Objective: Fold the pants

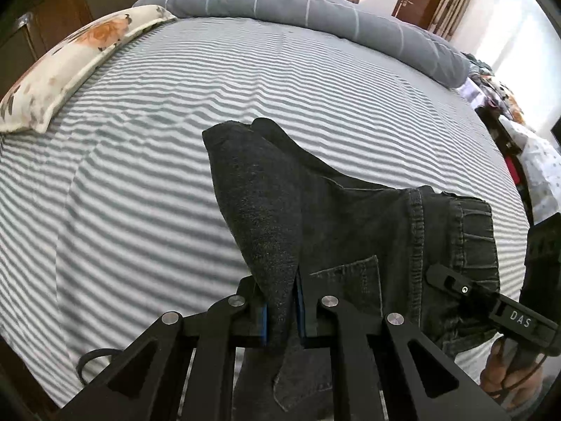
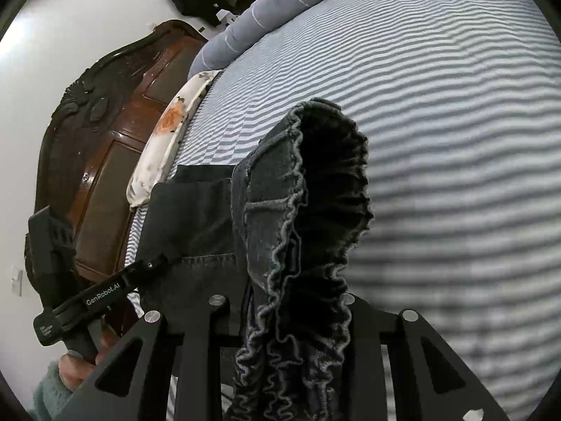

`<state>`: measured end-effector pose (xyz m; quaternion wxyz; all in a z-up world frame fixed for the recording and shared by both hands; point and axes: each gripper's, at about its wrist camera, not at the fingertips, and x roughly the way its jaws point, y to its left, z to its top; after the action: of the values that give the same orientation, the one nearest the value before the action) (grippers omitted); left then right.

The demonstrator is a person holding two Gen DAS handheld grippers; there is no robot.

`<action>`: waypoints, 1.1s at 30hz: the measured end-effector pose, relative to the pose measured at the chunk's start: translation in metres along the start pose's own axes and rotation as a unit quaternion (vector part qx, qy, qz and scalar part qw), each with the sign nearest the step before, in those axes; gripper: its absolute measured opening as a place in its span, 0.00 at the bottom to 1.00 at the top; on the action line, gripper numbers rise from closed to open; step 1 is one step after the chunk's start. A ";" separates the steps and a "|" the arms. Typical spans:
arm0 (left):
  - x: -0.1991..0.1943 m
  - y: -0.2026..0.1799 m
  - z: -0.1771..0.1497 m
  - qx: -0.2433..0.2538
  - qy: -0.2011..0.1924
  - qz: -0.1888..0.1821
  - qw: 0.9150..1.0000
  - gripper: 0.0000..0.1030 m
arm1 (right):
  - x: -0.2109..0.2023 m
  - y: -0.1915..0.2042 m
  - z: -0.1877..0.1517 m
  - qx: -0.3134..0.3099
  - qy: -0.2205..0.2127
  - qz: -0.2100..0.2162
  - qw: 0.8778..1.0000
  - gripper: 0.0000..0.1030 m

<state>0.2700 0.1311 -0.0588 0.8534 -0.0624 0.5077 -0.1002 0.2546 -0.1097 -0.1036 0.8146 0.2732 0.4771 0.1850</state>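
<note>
Basically both grippers hold the pants off the striped bed (image 1: 140, 182), so the big risk is the cloth sagging or sliding out before it's laid flat.

Pants (image 1: 350, 217) hang near-centre over the bed, dark denim, fleecy inside showing. Left gripper (image 1: 282, 310) is pinched narrow on a folded edge of the pants; blue pads (image 1: 263, 319) squeeze the cloth. Grip looks thin, prob. only a few layers, so a tug from the other side could pull it free.

Right gripper (image 2: 284, 301) has the elastic waistband (image 2: 315, 210) bunched between its fingers; it seems closed on it, tho the tips are hidden by fabric. Ruffled elastic is springy, so it could creep out or leave the fold crooked.

Floral pillow (image 1: 63, 66) far left and grey duvet roll (image 1: 298, 3) at far edge are well apart, no snag risk.

No containers in view; only the pants' back pocket (image 1: 350, 280), contents can't tell.
</note>
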 end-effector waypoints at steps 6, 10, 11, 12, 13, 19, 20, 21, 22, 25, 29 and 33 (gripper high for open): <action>0.036 0.016 0.034 0.005 0.002 0.011 1.000 0.12 | 0.033 -0.008 0.030 0.002 0.007 -0.020 1.000 0.25; 0.057 0.029 0.040 -0.009 0.007 0.022 1.000 0.14 | 0.045 -0.019 0.035 0.000 0.010 -0.036 0.999 0.26; 0.062 0.033 0.039 -0.015 0.012 0.026 0.999 0.17 | 0.046 -0.020 0.034 -0.003 0.010 -0.041 0.999 0.27; 0.067 0.038 0.035 -0.018 0.018 0.032 0.999 0.21 | 0.047 -0.022 0.031 -0.012 0.010 -0.054 0.998 0.34; 0.069 0.040 0.032 -0.017 0.019 0.041 0.999 0.30 | 0.049 -0.021 0.029 -0.019 0.010 -0.068 0.997 0.44; 0.060 0.046 0.010 -0.002 0.013 0.083 0.996 0.62 | 0.036 -0.017 0.004 -0.066 -0.008 -0.144 0.987 0.73; 0.057 0.047 0.004 -0.001 0.015 0.083 0.996 0.63 | 0.033 -0.015 -0.002 -0.076 -0.012 -0.157 0.985 0.74; 0.052 0.048 -0.004 0.000 0.015 0.083 0.996 0.63 | 0.031 -0.014 -0.007 -0.081 -0.013 -0.162 0.983 0.77; 0.049 0.049 -0.010 0.002 0.015 0.085 0.996 0.64 | 0.029 -0.015 -0.012 -0.083 -0.013 -0.169 0.982 0.78; 0.032 0.046 -0.028 0.012 0.012 0.093 0.996 0.64 | 0.022 -0.017 -0.021 -0.076 -0.019 -0.177 0.981 0.79; 0.002 0.034 -0.051 0.035 0.004 0.111 0.993 0.65 | 0.003 -0.006 -0.027 -0.068 -0.034 -0.194 0.978 0.79; -0.035 0.023 -0.071 0.041 -0.019 0.105 0.993 0.67 | -0.019 0.022 -0.035 -0.094 -0.051 -0.201 0.974 0.80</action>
<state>0.1941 0.1616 -0.0677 0.8706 0.0245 0.4905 -0.0301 0.2137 -0.0936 -0.0906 0.8804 0.1027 0.4606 0.0473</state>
